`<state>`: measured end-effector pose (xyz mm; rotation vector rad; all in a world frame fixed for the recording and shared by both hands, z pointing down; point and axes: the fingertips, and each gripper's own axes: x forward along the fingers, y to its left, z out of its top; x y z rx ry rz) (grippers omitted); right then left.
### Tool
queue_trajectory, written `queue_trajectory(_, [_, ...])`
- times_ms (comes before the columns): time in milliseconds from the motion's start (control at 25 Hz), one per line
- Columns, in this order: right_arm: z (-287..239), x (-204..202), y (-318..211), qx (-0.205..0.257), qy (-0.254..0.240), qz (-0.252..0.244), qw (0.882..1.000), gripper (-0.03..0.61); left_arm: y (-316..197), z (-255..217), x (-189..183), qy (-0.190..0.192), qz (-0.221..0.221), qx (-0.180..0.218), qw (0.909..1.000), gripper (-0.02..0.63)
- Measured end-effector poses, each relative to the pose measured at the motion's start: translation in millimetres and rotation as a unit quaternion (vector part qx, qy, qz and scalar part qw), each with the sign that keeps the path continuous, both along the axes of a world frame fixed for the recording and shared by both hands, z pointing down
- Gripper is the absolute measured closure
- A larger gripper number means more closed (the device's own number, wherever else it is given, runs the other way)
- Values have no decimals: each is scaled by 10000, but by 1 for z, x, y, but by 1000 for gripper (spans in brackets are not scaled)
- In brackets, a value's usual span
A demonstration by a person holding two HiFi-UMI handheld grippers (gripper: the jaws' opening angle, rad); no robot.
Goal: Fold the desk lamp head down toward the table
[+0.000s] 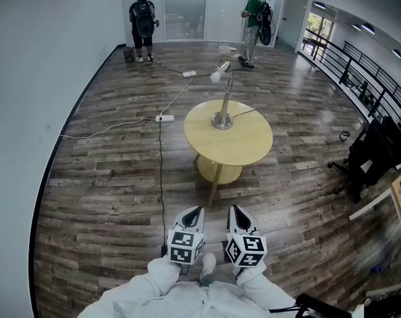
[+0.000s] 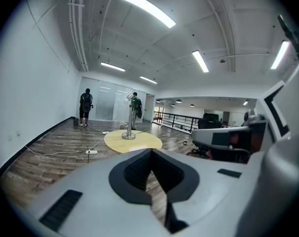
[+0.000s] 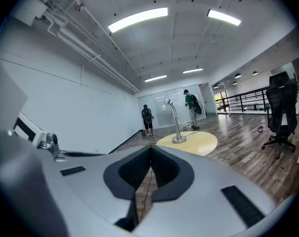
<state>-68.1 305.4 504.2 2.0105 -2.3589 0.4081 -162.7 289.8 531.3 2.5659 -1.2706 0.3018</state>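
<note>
Well short of table, I hold left gripper, right gripper, jaws together, empty; desk lamp upright, dead ahead (neither nearer).

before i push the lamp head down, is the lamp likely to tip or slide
Probably stays put: the lamp stands on a wide round base, likely heavy for its size. The thin neck bends near the head, so it should fold there rather than flex. The cord off the base may tug if it slides.
</note>
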Motion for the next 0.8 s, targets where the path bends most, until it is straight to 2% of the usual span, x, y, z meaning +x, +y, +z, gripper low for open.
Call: queue_trajectory(800, [-4, 79, -143, 27, -134, -169, 9998, 566, -141, -5, 86, -87, -80, 44, 9999, 614])
